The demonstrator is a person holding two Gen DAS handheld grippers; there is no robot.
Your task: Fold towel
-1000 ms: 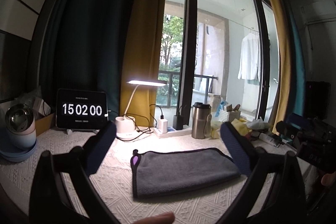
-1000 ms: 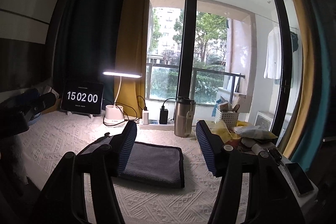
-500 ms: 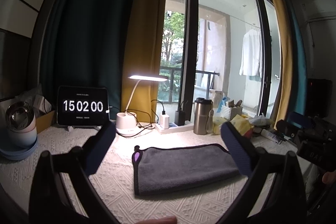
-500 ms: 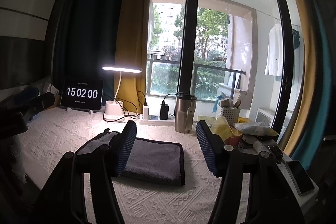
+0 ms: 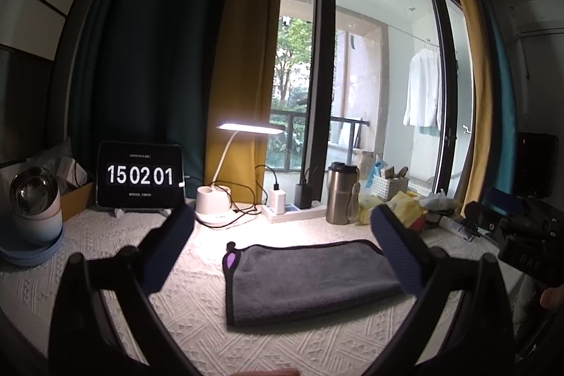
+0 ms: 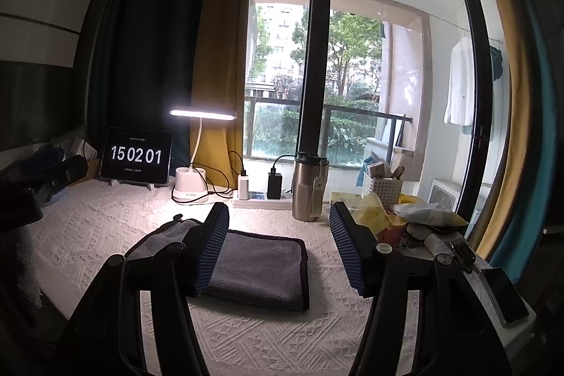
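Hovering nearest the lens in each wrist view, both tools stand above the work surface with nothing between their pads. The left hand-held gripper [image 5: 282,247] has its dark blue textured fingers spread wide, one on either side of the cloth as framed. The right hand-held gripper [image 6: 278,247] is likewise wide, its ribbed blue fingers clear of any fabric.

Beyond the fingers, the grey microfibre towel with dark piping [image 5: 310,277] lies flat on the white embossed cloth covering the bench [image 5: 197,302], already doubled into a neat rectangle with a small purple tag showing at its left corner. It is touched by neither tool.

Compared with the frames from a second ago, the towel's outline and position are unchanged, and both tools keep the same spread and much the same stance; the left view has only lifted slightly. The one definite change is the black tablet clock [image 5: 140,175], which has advanced from 15 02 00 to 15 02 01. Judgement: no fold is under way at this moment. Either a further fold awaits a first grasp at an edge, or the work is at rest after a completed fold; the pictures do not settle which.

Farther back stand a lit white desk lamp [image 5: 215,207], a steel travel tumbler [image 5: 340,192] and a white power strip [image 5: 292,210], all well apart from the towel.
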